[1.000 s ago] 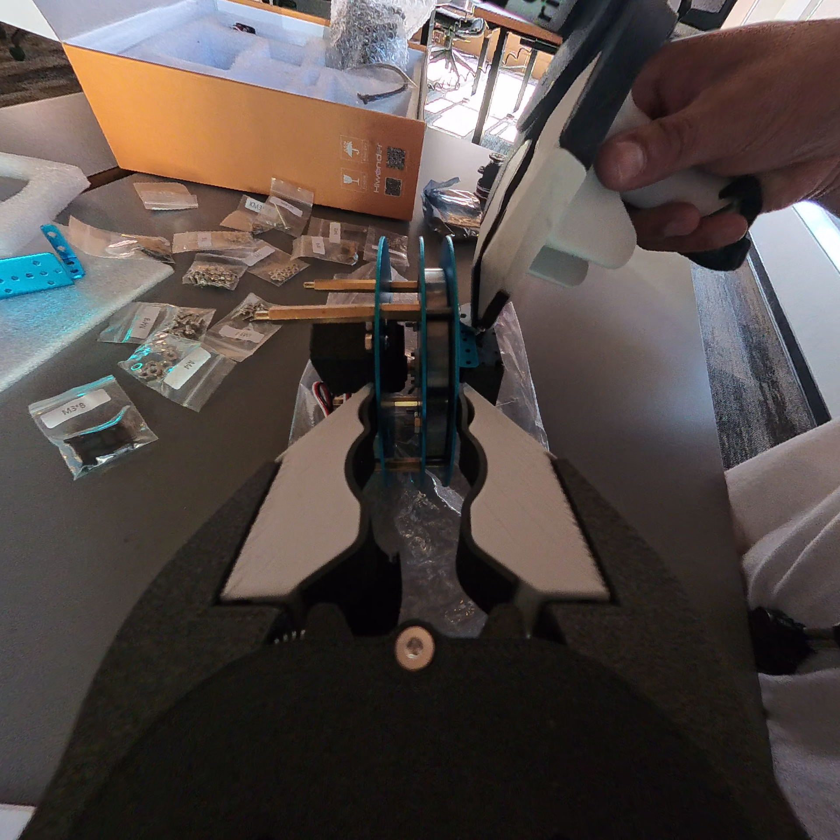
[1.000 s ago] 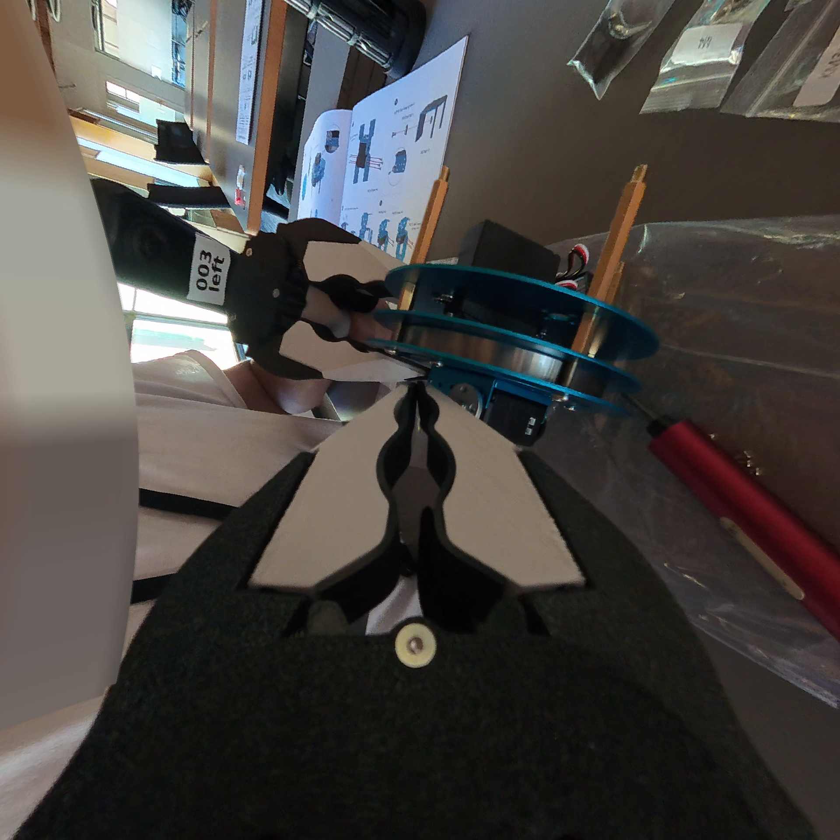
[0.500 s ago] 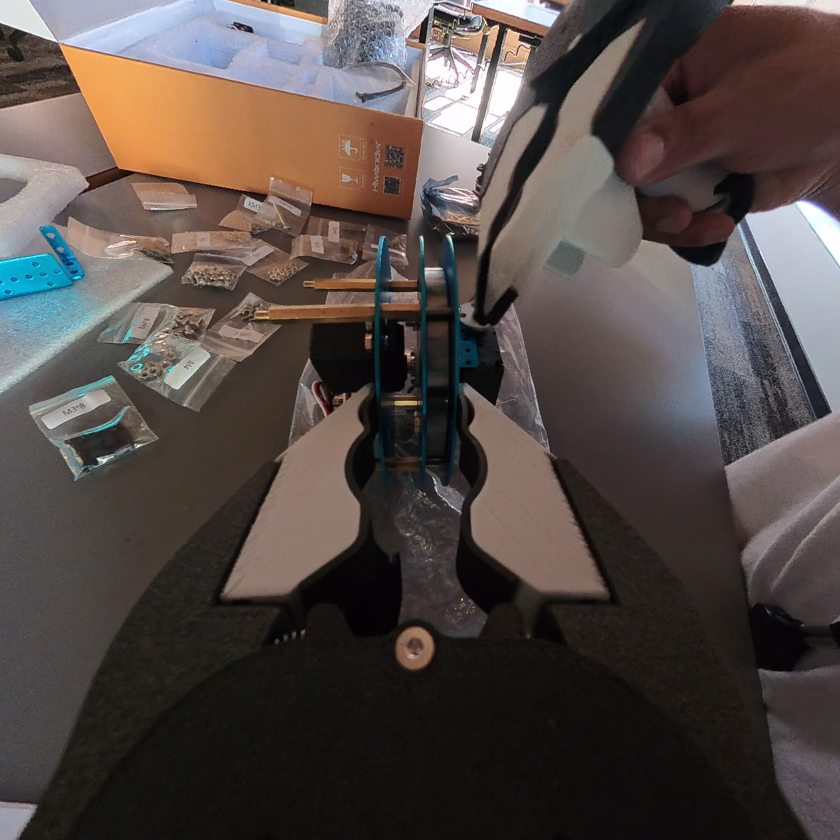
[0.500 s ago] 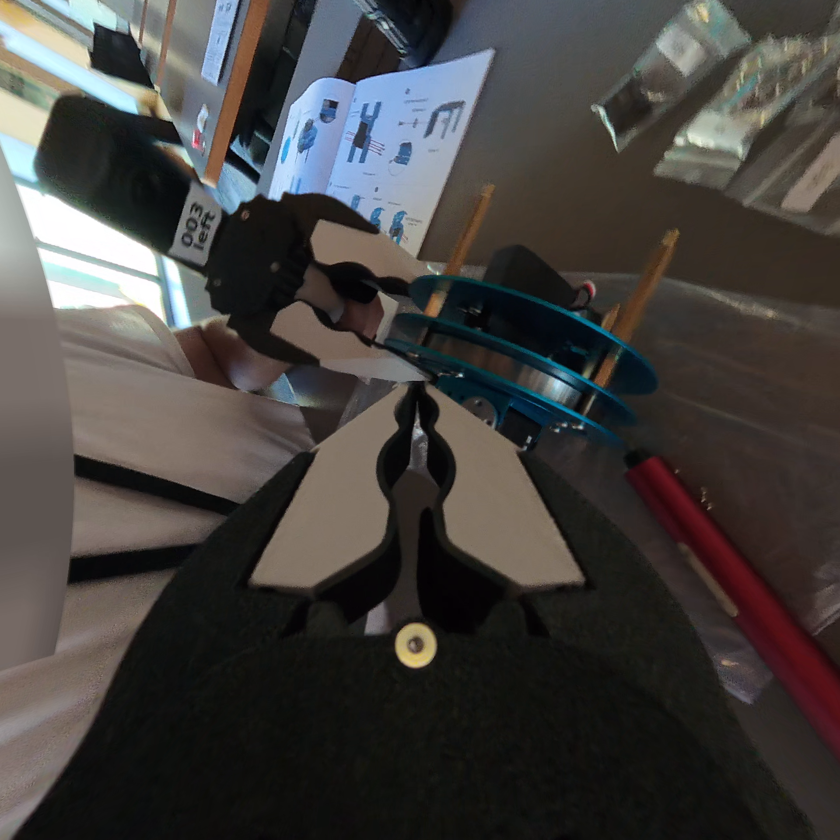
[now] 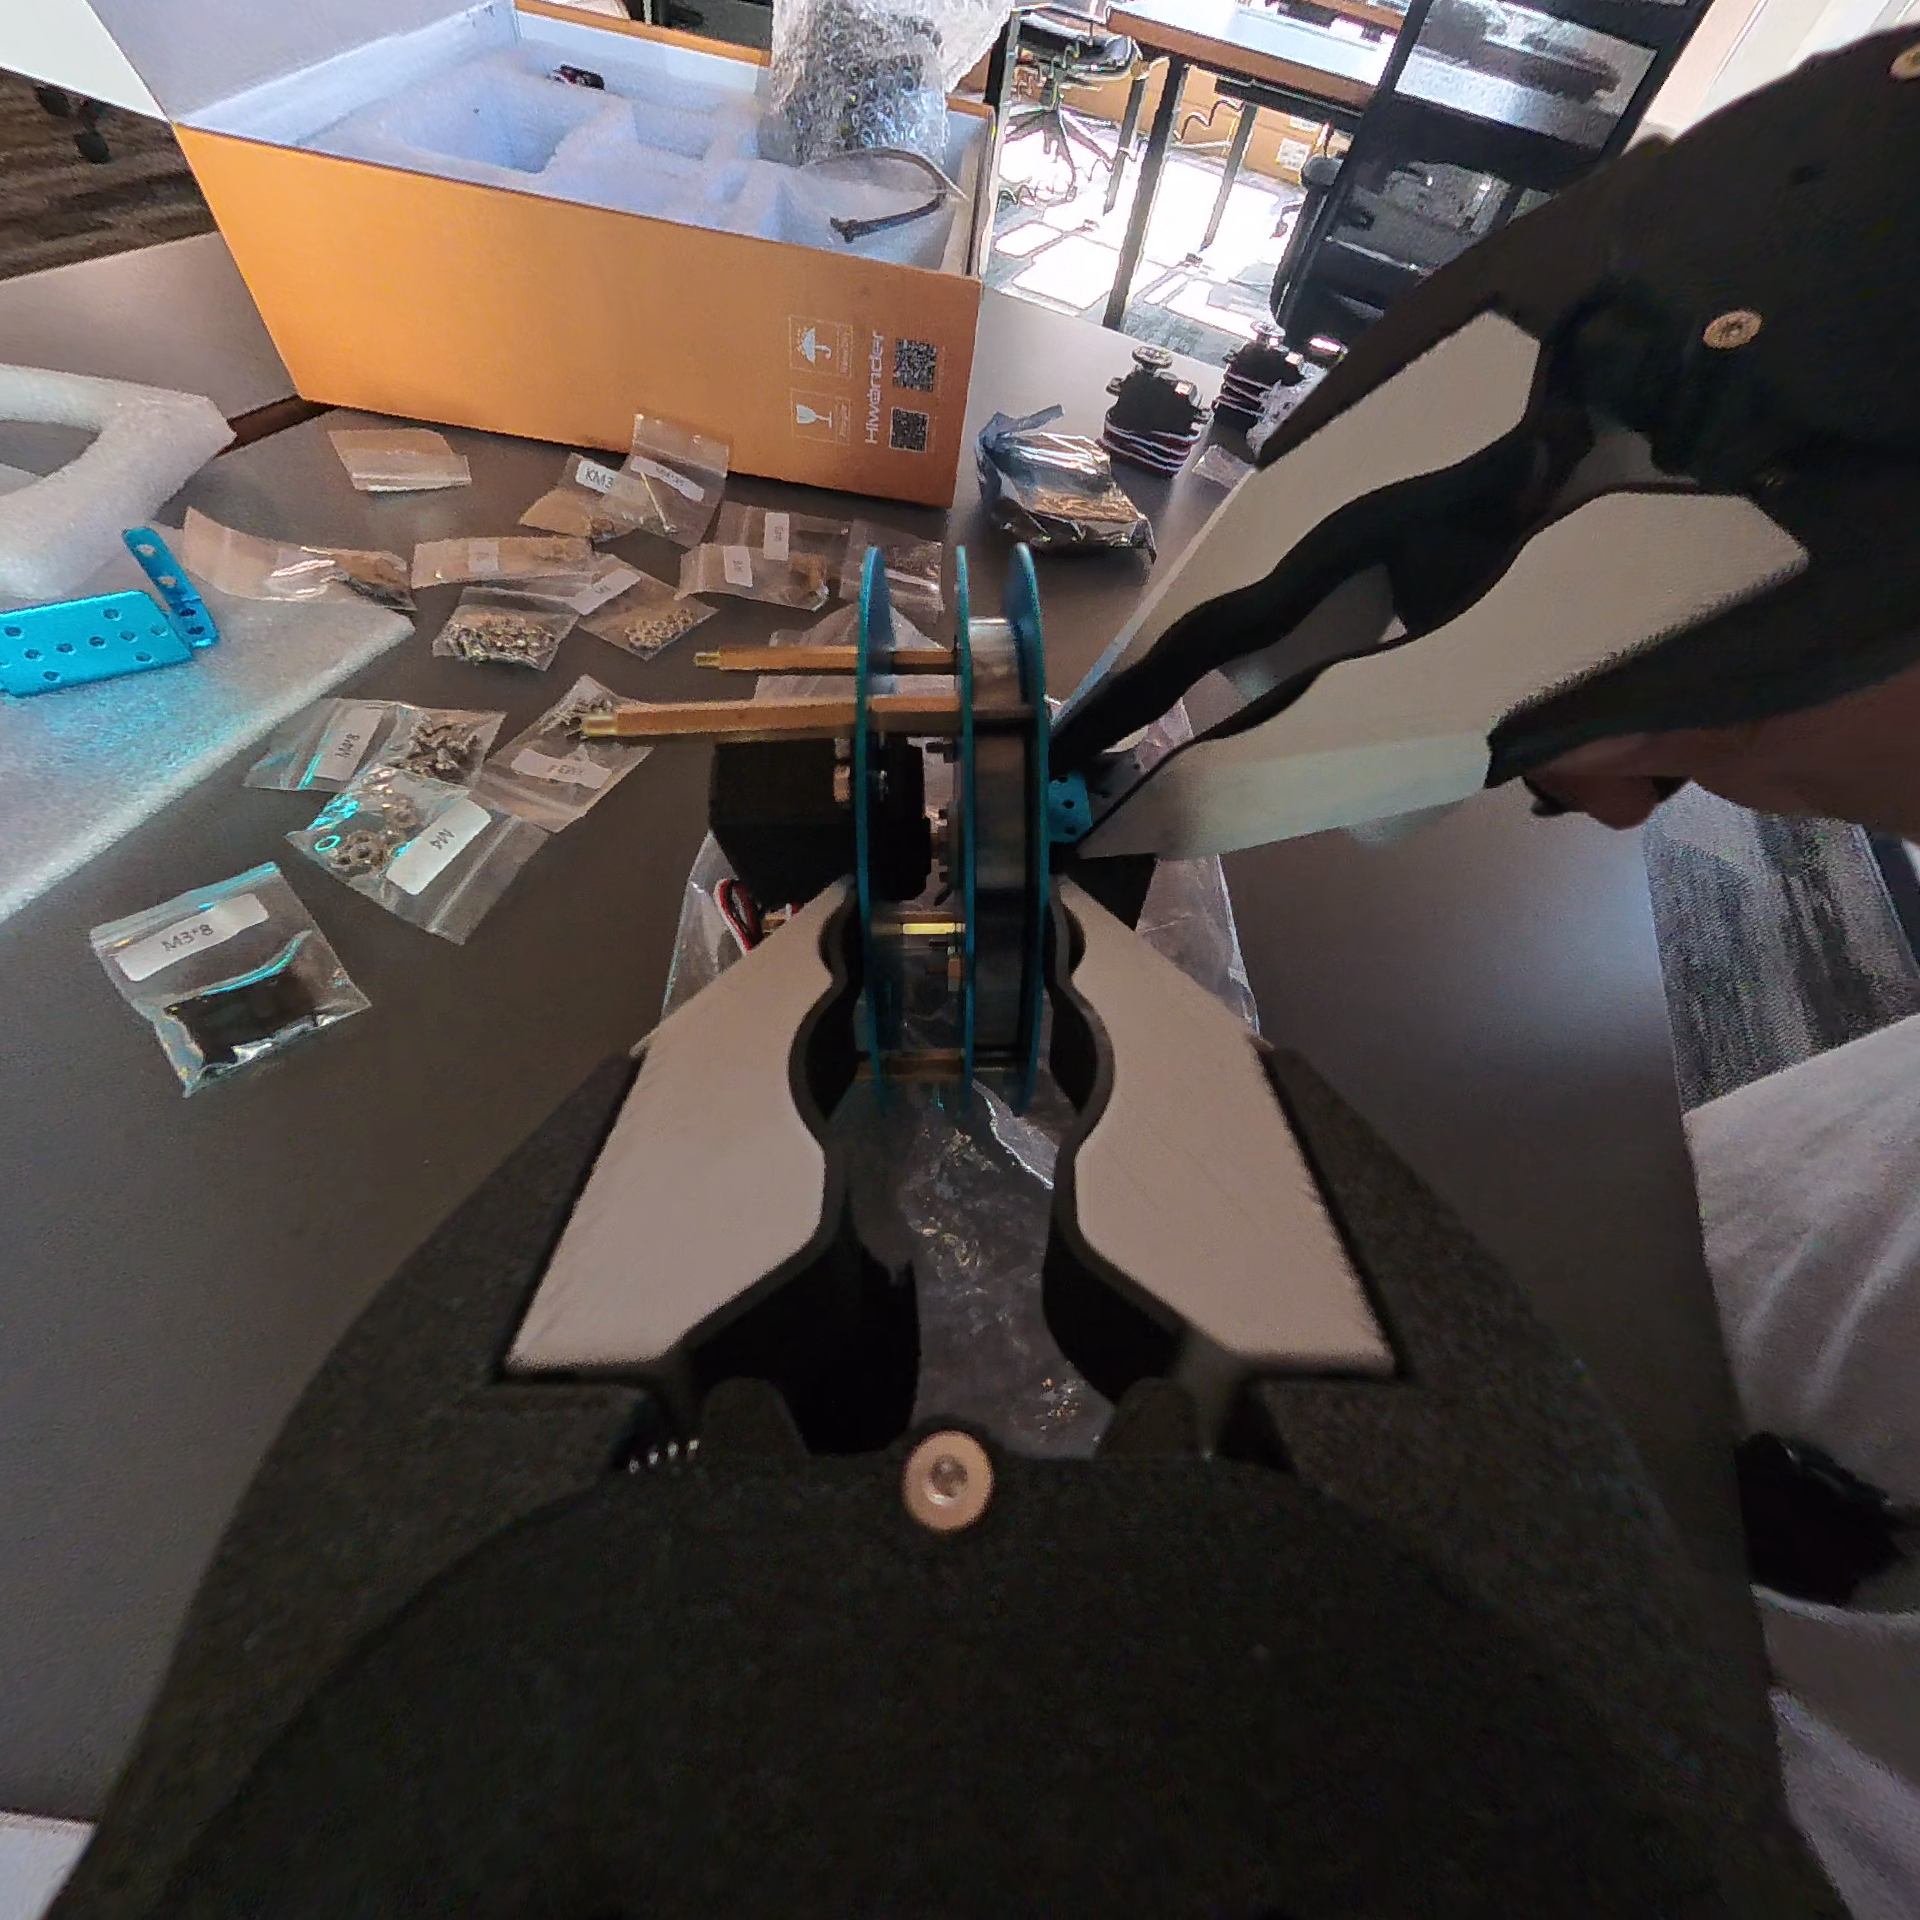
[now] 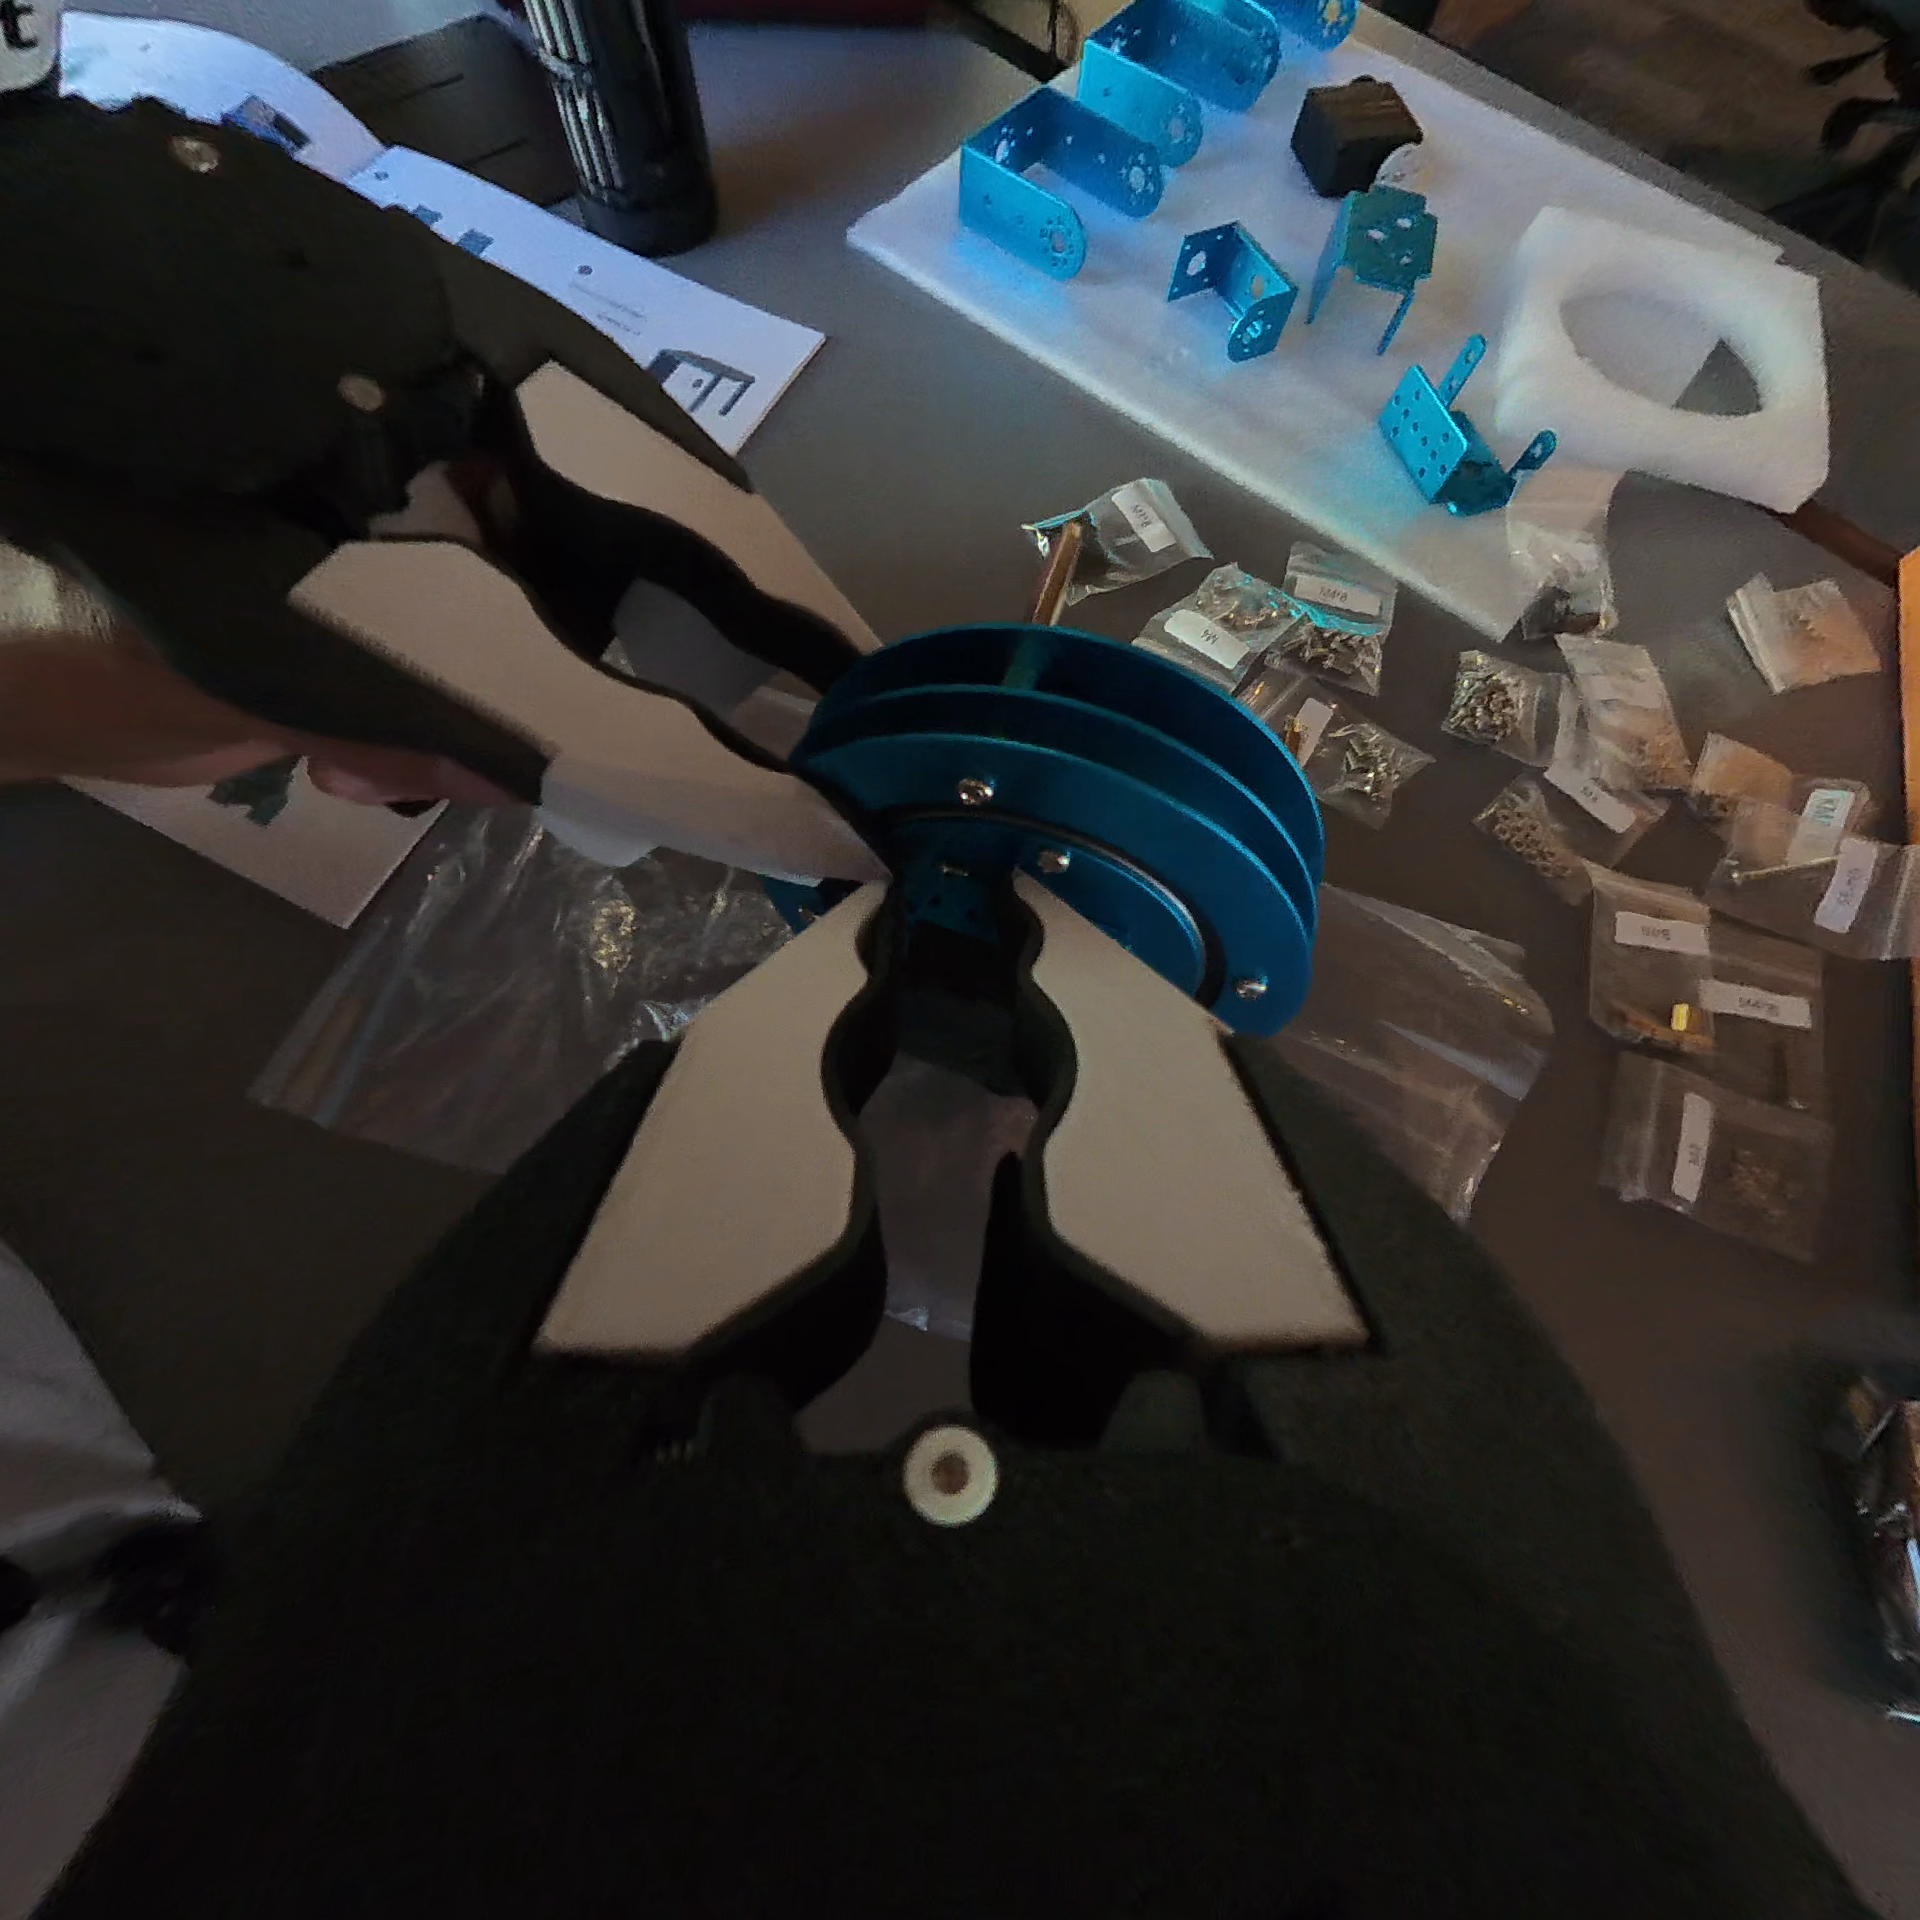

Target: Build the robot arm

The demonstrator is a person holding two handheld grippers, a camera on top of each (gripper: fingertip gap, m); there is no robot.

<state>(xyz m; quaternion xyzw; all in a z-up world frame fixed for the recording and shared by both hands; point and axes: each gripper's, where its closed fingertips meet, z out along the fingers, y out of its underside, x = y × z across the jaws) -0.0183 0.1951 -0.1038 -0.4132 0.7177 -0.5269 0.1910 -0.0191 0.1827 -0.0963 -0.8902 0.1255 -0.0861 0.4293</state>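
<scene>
A stacked assembly of three round blue metal plates [image 5: 954, 800] with brass standoffs is standing on edge over a clear plastic bag [image 6: 436, 997], gripped across its faces by the left gripper [image 5: 951, 935]; the right gripper [image 6: 940, 914] is straddling its small blue bracket [image 6: 948, 906].

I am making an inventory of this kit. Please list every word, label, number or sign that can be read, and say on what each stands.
I do not copy out the writing, so I list only what bears it.
On the orange box: printed marks and two square codes on its side.
On the small clear bags: white labels, many blurred.
In the open booklet: print too small to read.
On the blue disc assembly: none visible.
</scene>
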